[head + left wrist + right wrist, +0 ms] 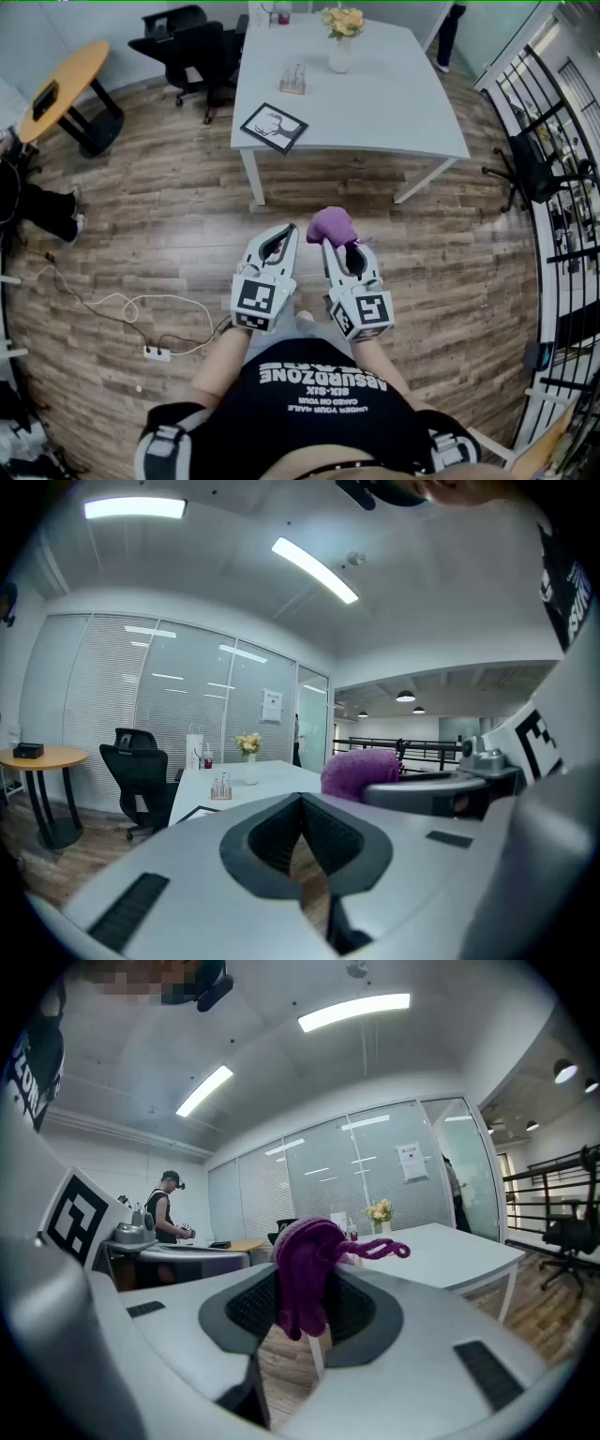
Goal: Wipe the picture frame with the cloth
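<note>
Cloth (330,225) first: pinching it, purple and bunched, in the fingers of the right gripper (339,247) above the wooden floor (169,216). Holding the left gripper (284,234) just beside, fingers pressed together, empty. Standing well apart from the white worktop (384,103), picture frame (274,127) lying, seemingly flat, near its front corner.

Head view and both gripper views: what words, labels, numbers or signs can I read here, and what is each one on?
"ABSURDZONE": black shirt, upside down in the head view.
"SIX-SIX": smaller line on the same shirt; the finer lines beside it are too small to read.
Paper notice on the glass wall: too blurred to read.
Marker cubes: square patterns, no words.
</note>
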### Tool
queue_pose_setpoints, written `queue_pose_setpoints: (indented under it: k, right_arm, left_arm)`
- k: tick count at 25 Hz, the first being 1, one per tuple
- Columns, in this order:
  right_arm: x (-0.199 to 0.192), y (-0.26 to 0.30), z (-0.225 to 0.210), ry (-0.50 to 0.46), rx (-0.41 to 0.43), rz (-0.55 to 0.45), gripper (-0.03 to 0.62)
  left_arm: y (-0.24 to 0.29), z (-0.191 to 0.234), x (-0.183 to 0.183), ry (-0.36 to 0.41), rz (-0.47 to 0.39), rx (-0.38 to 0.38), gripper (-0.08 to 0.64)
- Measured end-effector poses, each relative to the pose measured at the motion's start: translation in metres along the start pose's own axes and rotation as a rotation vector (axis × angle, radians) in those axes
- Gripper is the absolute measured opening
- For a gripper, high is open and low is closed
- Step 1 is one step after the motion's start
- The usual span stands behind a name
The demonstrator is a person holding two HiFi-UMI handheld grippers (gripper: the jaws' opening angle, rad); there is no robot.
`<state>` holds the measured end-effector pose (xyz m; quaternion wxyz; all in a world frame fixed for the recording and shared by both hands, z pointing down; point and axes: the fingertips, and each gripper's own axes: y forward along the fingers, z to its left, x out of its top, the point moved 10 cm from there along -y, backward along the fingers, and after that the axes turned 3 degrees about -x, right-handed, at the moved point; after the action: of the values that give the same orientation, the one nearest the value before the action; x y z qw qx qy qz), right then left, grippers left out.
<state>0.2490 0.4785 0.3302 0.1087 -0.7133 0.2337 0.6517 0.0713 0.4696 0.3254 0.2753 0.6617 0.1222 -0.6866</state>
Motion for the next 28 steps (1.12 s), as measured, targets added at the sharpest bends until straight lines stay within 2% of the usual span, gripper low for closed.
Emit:
queue_pose_setpoints:
  k: [8, 19, 23, 28]
  right_arm:
    - [0.008, 0.071, -0.023, -0.008, -0.022, 0.009, 0.13]
    - [0.026, 0.234, -0.054, -0.036, 0.069, 0.073, 0.13]
    - [0.032, 0.285, -0.056, -0.092, 0.12, 0.111, 0.132]
    - [0.021, 0.329, -0.064, -0.175, 0.189, 0.192, 0.133]
  left_arm:
    - [0.055, 0.055, 0.011, -0.011, 0.007, -0.003, 0.014]
    - [0.157, 0.189, 0.023, -0.059, 0.033, 0.049, 0.014]
    - [0.173, 0.235, 0.027, -0.076, 0.029, 0.079, 0.014]
    - [0.186, 0.27, 0.015, -0.114, 0.026, 0.127, 0.014]
